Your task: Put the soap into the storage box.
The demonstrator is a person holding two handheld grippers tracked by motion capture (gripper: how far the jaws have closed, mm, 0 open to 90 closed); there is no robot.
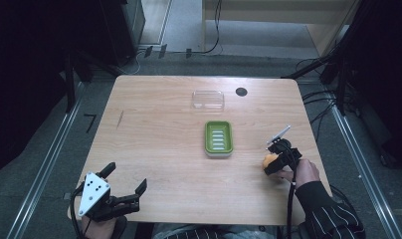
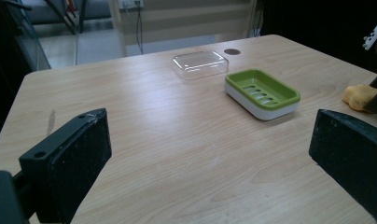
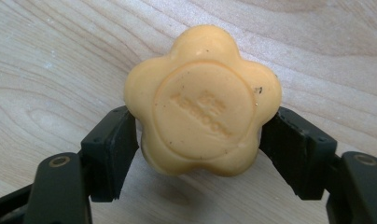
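A: What have the right tongs (image 1: 269,163) got hold of?

B: A flower-shaped bar of orange soap (image 3: 203,100). In the right gripper view both jaws press against its sides, one on each flank, with the embossed round face turned toward the camera. The lettering on it is too faint to read. The soap sits low over the worktop (image 1: 164,139); whether it touches the wood I cannot tell.

A: And the left tongs (image 1: 125,180)?

B: Spread wide, nothing between the jaws. In the left gripper view the two black pads stand far apart with bare wood between them.

A: Where is the soap dish?

B: The green soap dish (image 1: 218,138) with a slotted insert and white base lies ahead of the left tongs and off to their right, well apart from them. From the right tongs it is near, forward and to their left. In the left gripper view, the soap shows to the right of the dish.

A: Anything beyond that?

B: A clear plastic lid (image 1: 208,99) lies on the worktop farther on from the dish, just apart from it, with a dark round grommet (image 1: 241,91) beside it.
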